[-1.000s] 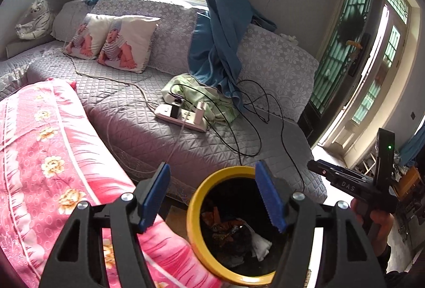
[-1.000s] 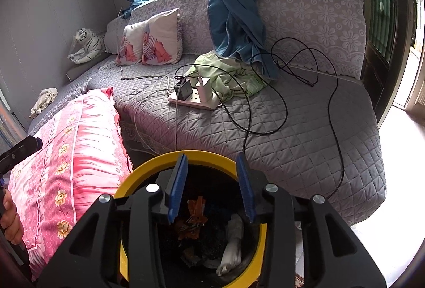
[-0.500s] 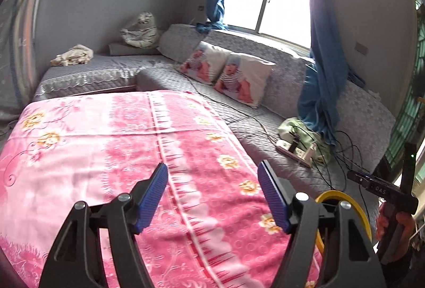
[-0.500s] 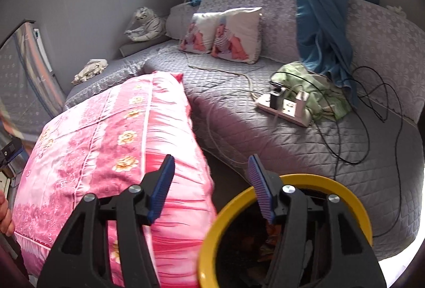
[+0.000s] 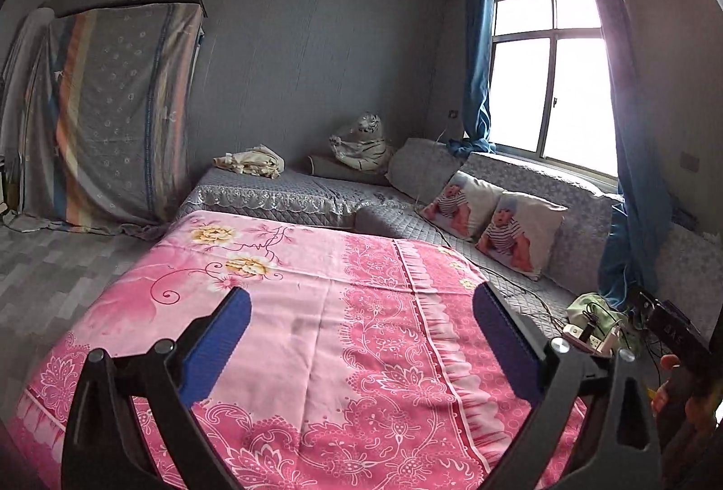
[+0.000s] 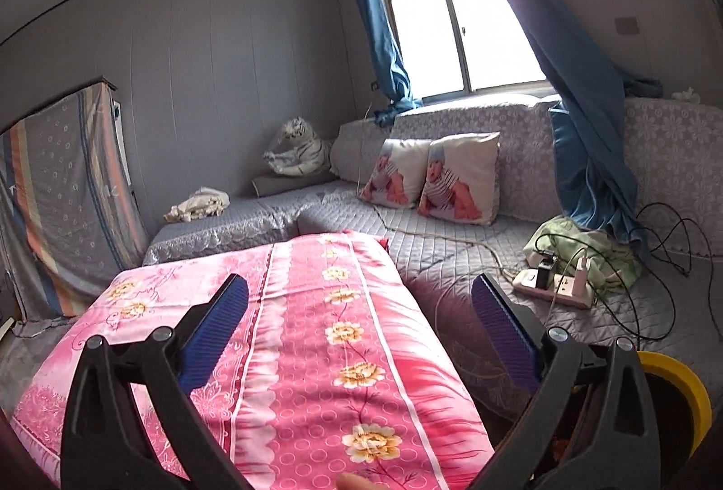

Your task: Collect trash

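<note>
Pink bedcover [image 5: 361,332] under both spread, empty claws [image 5: 361,336] [image 6: 357,332] shows no trash, perhaps; scan the yellow bin [image 6: 678,381] at right.

Grey quilted sofa [image 6: 452,264] bears two pillows [image 6: 434,176], power strip [image 6: 553,287]

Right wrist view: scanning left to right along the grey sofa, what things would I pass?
Crumpled cloth → toy tiger → baby-print pillows → power strip → green cloth → black cables.
</note>
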Demonstrator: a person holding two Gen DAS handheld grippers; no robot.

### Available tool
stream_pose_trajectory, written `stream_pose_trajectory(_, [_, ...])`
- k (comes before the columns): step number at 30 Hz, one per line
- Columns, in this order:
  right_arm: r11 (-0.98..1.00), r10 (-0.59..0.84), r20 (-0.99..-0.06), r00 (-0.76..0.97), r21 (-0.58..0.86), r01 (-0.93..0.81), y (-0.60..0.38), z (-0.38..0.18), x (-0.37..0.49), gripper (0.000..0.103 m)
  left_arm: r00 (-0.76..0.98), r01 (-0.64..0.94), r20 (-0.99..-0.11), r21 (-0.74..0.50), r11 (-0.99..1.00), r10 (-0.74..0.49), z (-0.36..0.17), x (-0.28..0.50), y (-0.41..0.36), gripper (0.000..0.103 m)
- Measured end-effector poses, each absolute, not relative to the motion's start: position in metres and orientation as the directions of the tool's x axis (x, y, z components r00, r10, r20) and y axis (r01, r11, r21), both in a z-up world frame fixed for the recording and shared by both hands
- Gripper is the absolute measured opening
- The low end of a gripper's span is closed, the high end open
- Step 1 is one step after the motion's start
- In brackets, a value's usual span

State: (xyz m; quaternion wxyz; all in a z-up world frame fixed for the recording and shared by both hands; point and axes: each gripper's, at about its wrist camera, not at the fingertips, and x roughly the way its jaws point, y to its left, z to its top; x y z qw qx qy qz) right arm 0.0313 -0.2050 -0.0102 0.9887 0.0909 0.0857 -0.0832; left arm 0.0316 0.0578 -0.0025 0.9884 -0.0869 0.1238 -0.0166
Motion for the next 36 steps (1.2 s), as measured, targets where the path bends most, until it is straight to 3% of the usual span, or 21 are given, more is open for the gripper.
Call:
stream_pose_trajectory(3, [0.970,-0.172,-0.128,0.977,0.150,0.191,-0.197,-0.006,0.016,0.095,0.983,-0.010,-0.184,-0.115,0.993,-0.011,0.002,0.010,0.048,0.095])
stream_pose_trajectory(8, [0.964,-0.189,-0.143,0.972,0.163,0.212,-0.190,-0.005,0.000,0.095,0.990,-0.004,-0.142,-0.084,0.996,-0.008,0.016,-0.012,0.037,0.095])
stream_pose_trajectory(13, [0.959,-0.202,-0.160,0.966,0.169,0.228,-0.185,-0.009,-0.012,0.095,0.984,0.041,-0.168,-0.143,0.989,-0.065,0.019,-0.018,0.037,0.095])
stream_pose_trajectory(23, [0.949,-0.261,-0.117,0.958,0.152,0.277,-0.182,-0.019,-0.025,0.095,0.984,0.047,-0.167,-0.121,0.992,-0.067,0.009,-0.019,0.026,0.095])
stream_pose_trajectory(36, [0.951,-0.250,-0.138,0.958,0.148,0.270,-0.182,-0.024,-0.021,0.095,0.982,0.059,-0.170,-0.134,0.989,-0.082,0.008,-0.018,0.025,0.095])
